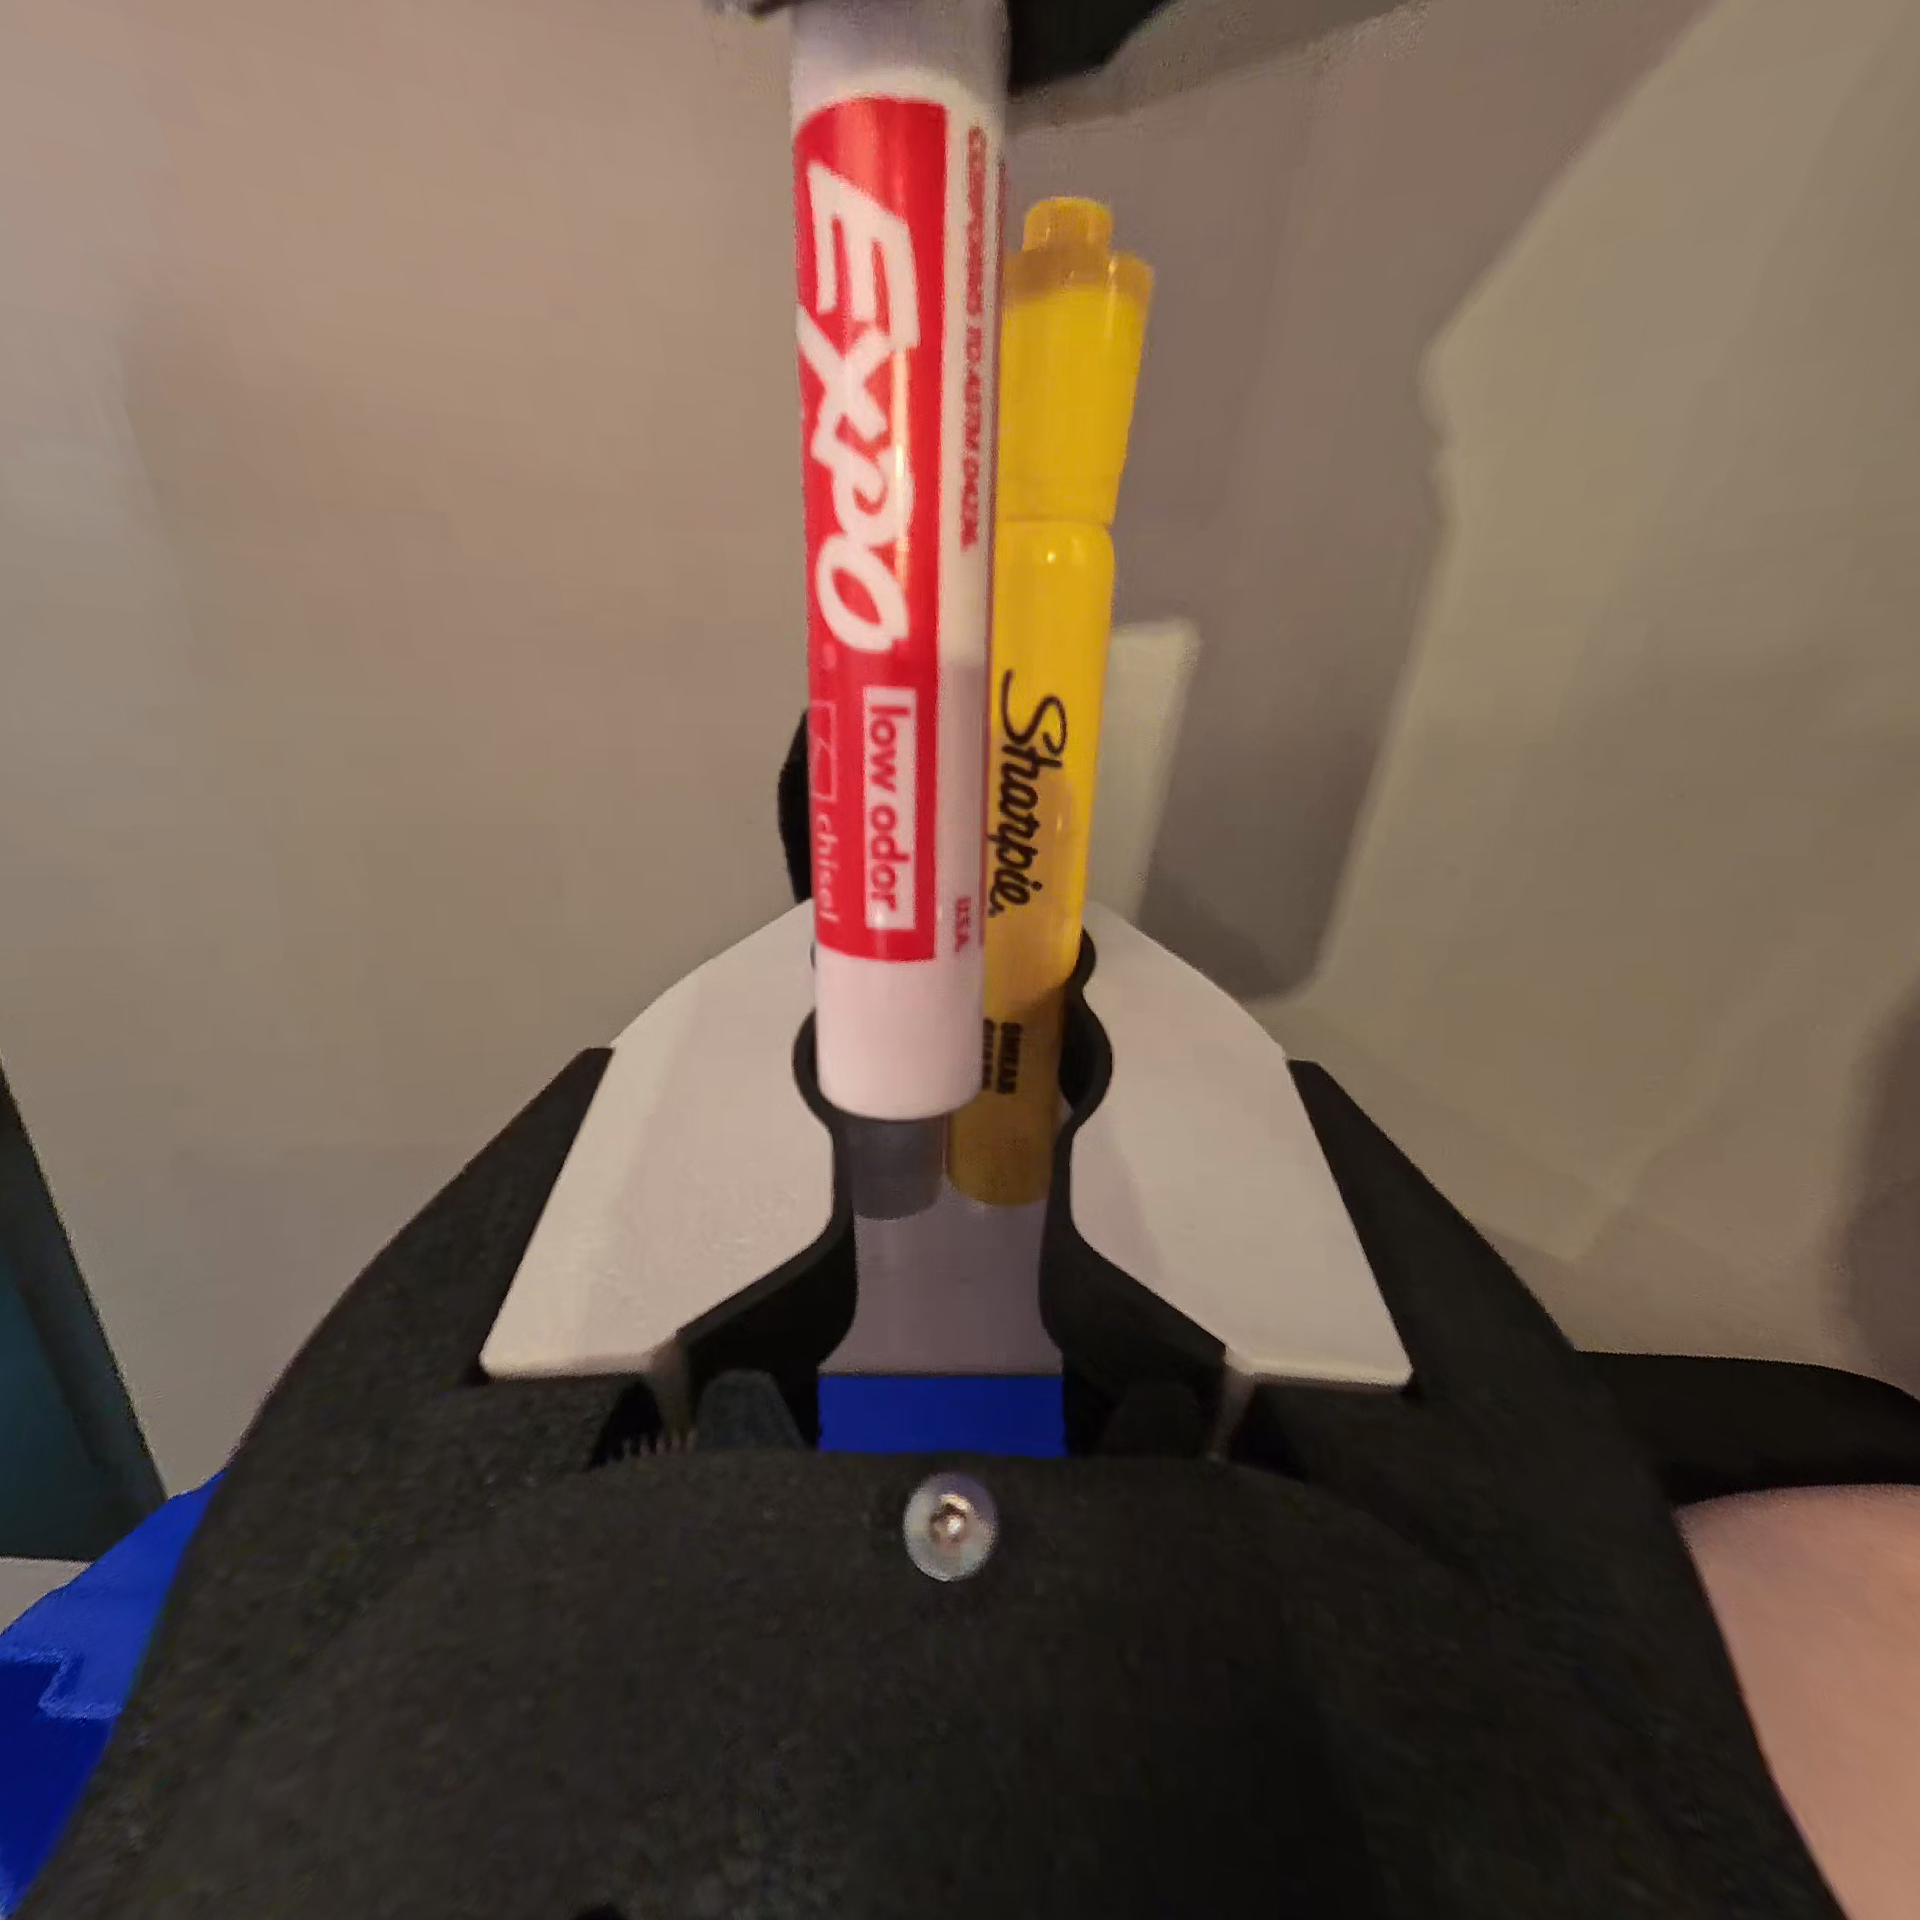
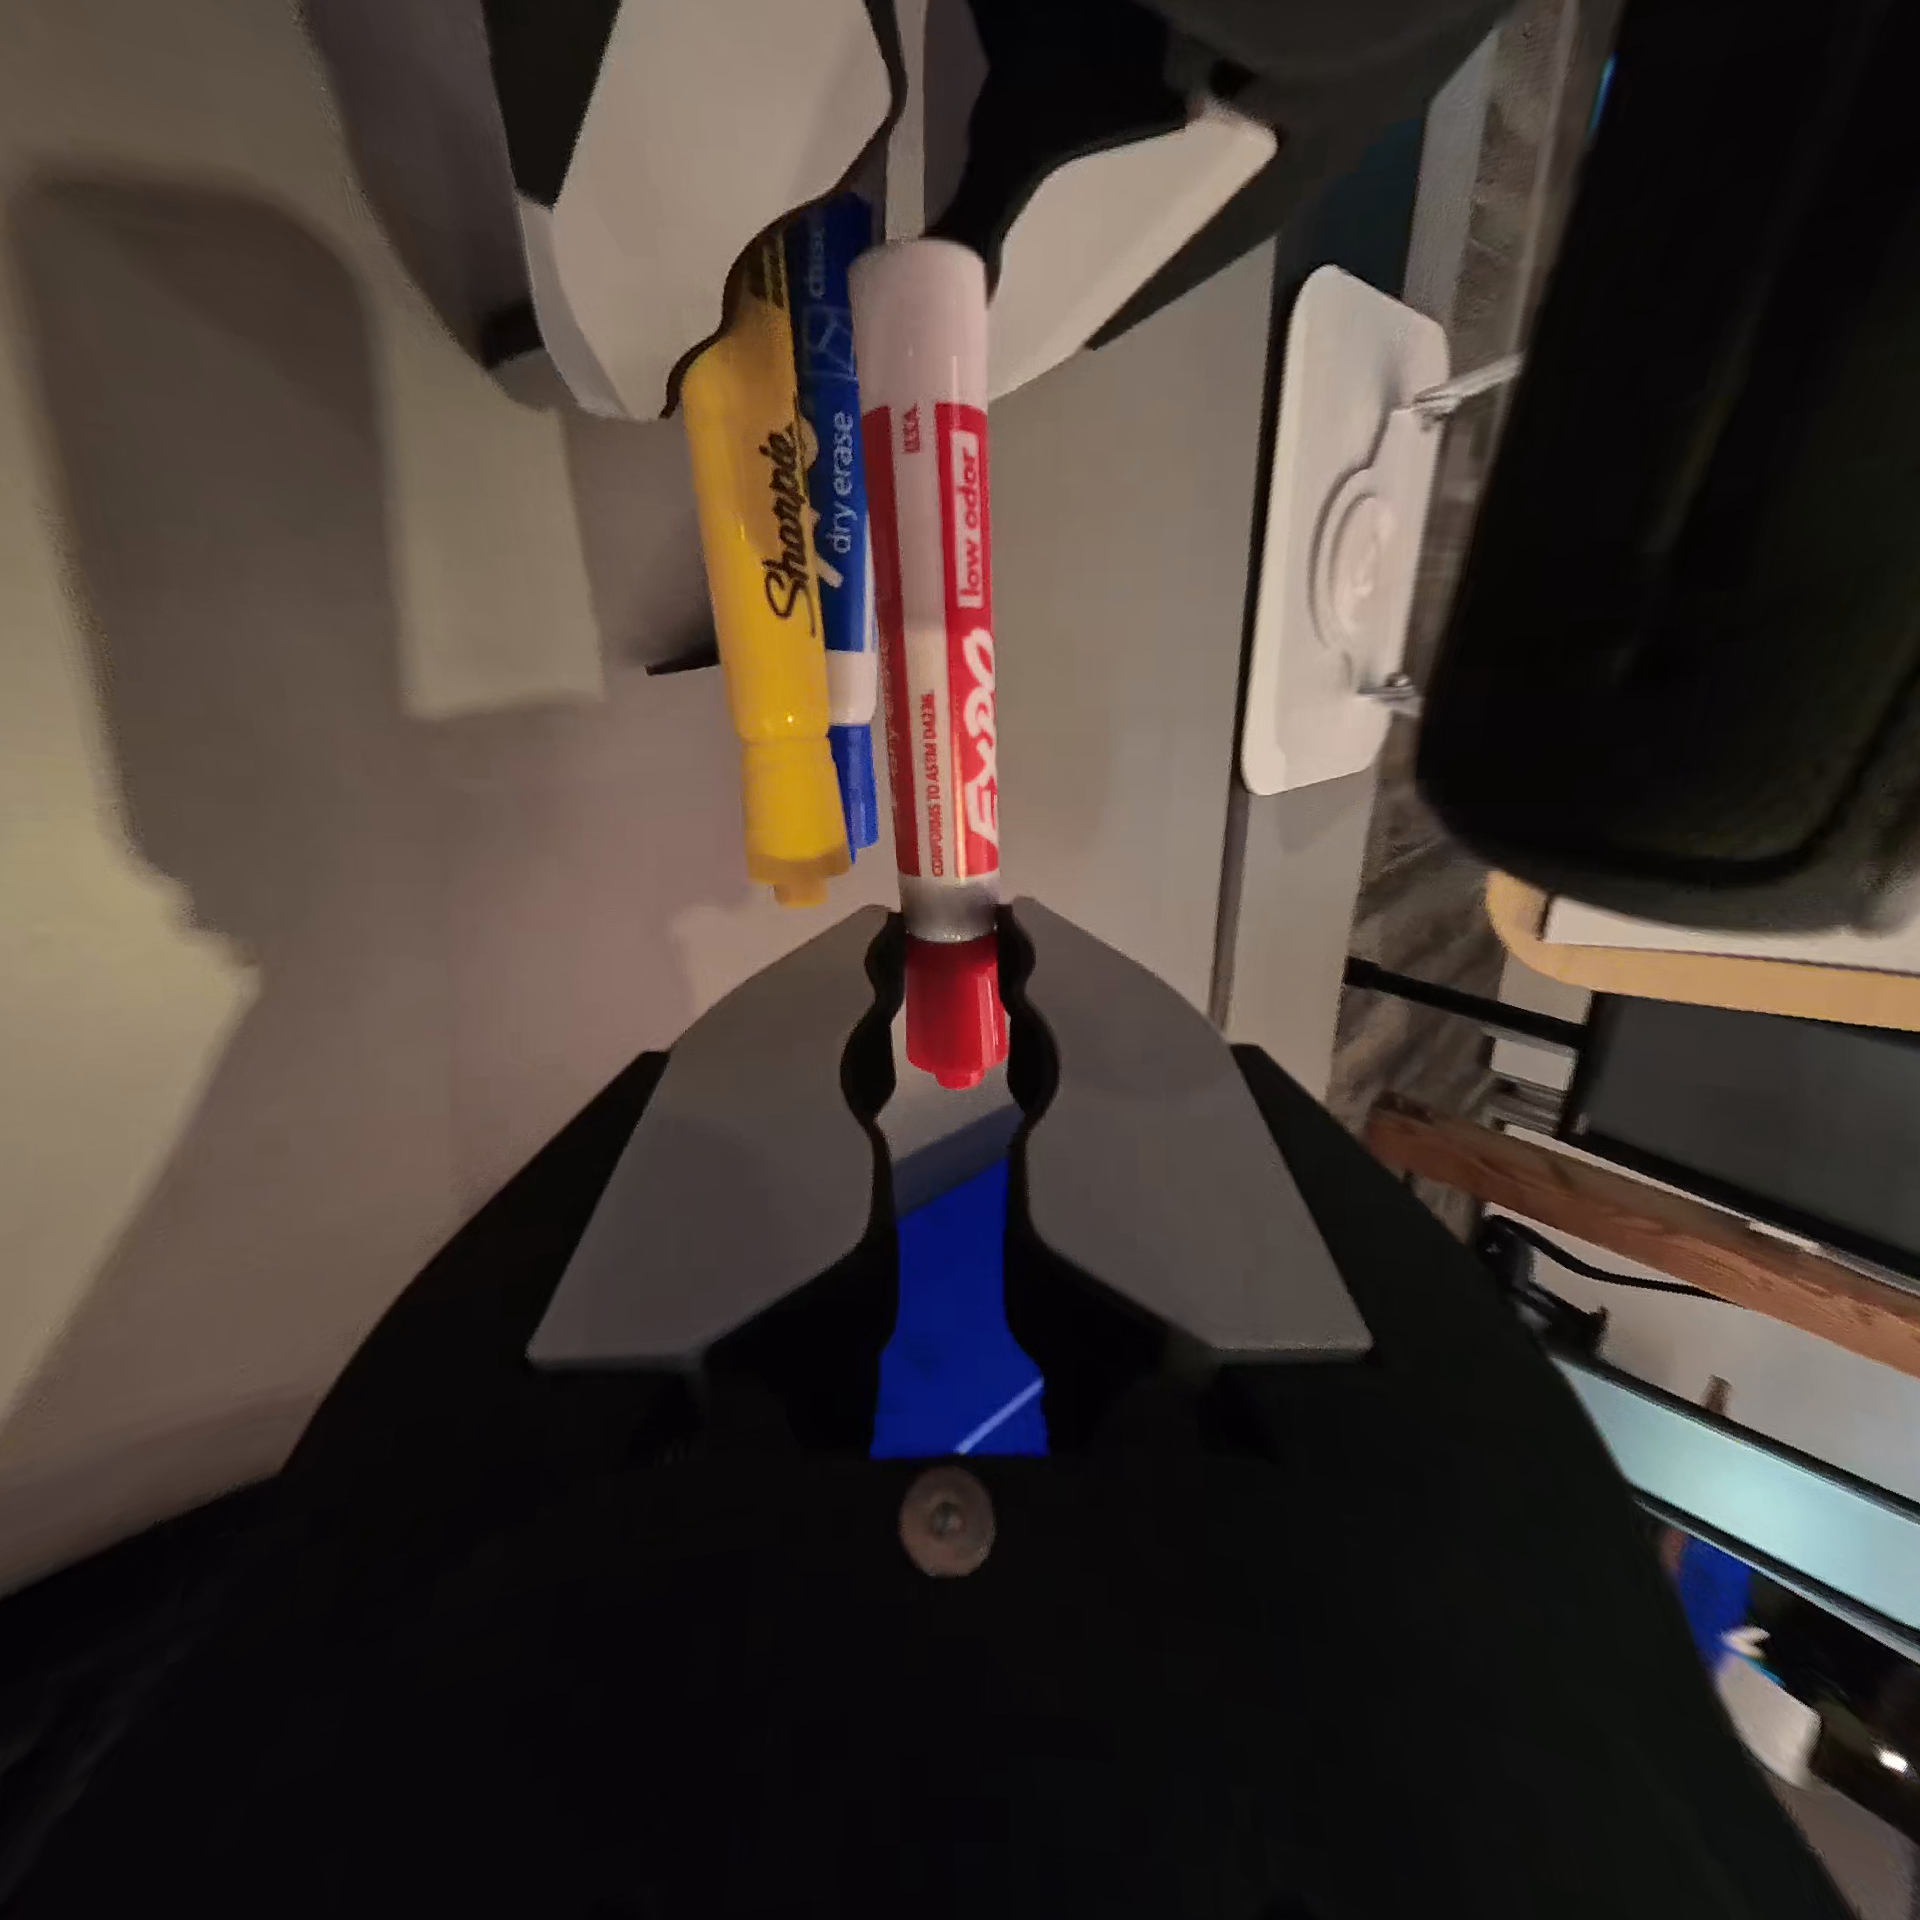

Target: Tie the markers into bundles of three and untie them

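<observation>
markers: red marker (image 2: 940, 644) bridging left tool (image 1: 940, 997), clamped on all three bases, and right tool (image 2: 951, 1003), pinching its cap; risk: uneven pull spilling yellow highlighter (image 2: 769, 623), blue marker (image 2: 844, 540).

A plain pale wall (image 1: 416, 520) fills the background under warm light with soft shadows, a white plastic mount (image 2: 1340, 540) fixed to it, and wooden shelves (image 2: 1662, 1226) with dark cables stand off to the right.
</observation>
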{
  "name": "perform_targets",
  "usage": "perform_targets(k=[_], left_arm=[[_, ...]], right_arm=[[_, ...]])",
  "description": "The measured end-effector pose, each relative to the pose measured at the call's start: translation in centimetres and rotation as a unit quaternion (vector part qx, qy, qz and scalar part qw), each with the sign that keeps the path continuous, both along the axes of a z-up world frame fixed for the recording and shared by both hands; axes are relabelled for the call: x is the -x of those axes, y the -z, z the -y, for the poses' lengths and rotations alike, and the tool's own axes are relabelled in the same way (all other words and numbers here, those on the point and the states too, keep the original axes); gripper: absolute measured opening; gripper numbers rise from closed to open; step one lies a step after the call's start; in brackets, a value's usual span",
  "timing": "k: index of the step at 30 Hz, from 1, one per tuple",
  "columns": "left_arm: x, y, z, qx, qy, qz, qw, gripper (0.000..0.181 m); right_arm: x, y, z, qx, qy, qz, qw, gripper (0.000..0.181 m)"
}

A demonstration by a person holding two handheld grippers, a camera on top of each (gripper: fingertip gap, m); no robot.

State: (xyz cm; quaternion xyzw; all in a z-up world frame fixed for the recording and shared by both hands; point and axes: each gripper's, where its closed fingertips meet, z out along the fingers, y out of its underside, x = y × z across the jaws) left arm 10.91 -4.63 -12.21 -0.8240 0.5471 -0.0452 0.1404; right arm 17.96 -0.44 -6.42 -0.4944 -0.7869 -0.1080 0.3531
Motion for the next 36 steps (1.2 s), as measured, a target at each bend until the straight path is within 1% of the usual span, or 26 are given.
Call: perform_targets(k=[4, 6, 9, 11, 14, 15, 18, 21, 23, 24, 26, 27, 29, 32, 34, 36], left_arm=[[-0.4, -0.2, 0.3, 0.0, 0.008, 0.001, 1.0, 0.038], [-0.5, -0.2, 0.2, -0.009, 0.01, -0.006, 1.0, 0.038], [-0.6, -0.3, 0.3, -0.007, 0.011, -0.003, 1.0, 0.038], [-0.6, -0.5, 0.4, -0.007, 0.013, 0.004, 1.0, 0.038], [-0.6, -0.9, 0.5, -0.008, 0.015, 0.015, 1.0, 0.038], [-0.7, -1.0, 0.5, -0.008, 0.016, 0.022, 1.0, 0.038], [-0.3, -1.6, 0.5, -0.013, 0.009, 0.031, 0.999, 0.038], [0.3, -1.8, 0.5, -0.019, 0.004, 0.03, 0.999, 0.038], [0.3, -2.0, 0.4, -0.021, 0.002, 0.035, 0.999, 0.038], [0.3, -2.0, 0.4, -0.021, 0.002, 0.036, 0.999, 0.038], [0.7, -1.7, 0.8, -0.005, -0.001, 0.031, 1.0, 0.038], [1.2, -1.4, 0.9, -0.004, -0.002, 0.016, 1.0, 0.039], [1.9, -1.3, 1.0, -0.005, -0.01, 0.001, 1.0, 0.039], [1.7, -1.9, 1.1, -0.009, -0.005, 0.019, 1.0, 0.039], [1.6, -2.4, 1.1, -0.02, -0.003, 0.019, 1.0, 0.039], [2.0, -2.9, 1.4, -0.033, 0.002, 0.013, 0.999, 0.039]], right_arm=[[0.9, -0.8, 0.5, -0.066, -0.035, 0.002, 0.997, 0.019], [1.4, -1.1, 0.9, -0.084, -0.047, -0.004, 0.995, 0.019], [2.2, -1.3, 2.2, -0.05, -0.073, -0.027, 0.996, 0.02], [2.4, -2.0, 2.8, -0.032, -0.086, -0.052, 0.994, 0.024], [2.3, -3.1, 3.0, 0.002, -0.092, -0.088, 0.992, 0.037], [2.3, -3.6, 3.1, 0.016, -0.096, -0.101, 0.99, 0.037], [1.8, -5.3, 3.3, 0.065, -0.117, -0.154, 0.979, 0.035], [1.4, -6.1, 2.4, 0.152, -0.11, -0.206, 0.96, 0.036], [1.4, -5.6, 1.5, 0.211, -0.103, -0.225, 0.946, 0.044], [1.4, -4.9, 0.9, 0.238, -0.093, -0.229, 0.939, 0.045], [1.6, -3.2, -0.4, 0.288, -0.06, -0.228, 0.928, 0.042], [1.8, -2.2, -1.2, 0.306, -0.037, -0.226, 0.924, 0.04], [2.4, -0.8, -2.2, 0.322, -0.009, -0.23, 0.918, 0.036], [3.2, -0.2, -1.8, 0.358, -0.023, -0.242, 0.902, 0.032], [3.8, -0.4, -1.4, 0.393, -0.024, -0.263, 0.881, 0.031], [4.4, -0.1, -2.7, 0.401, 0.016, -0.294, 0.868, 0.03]])
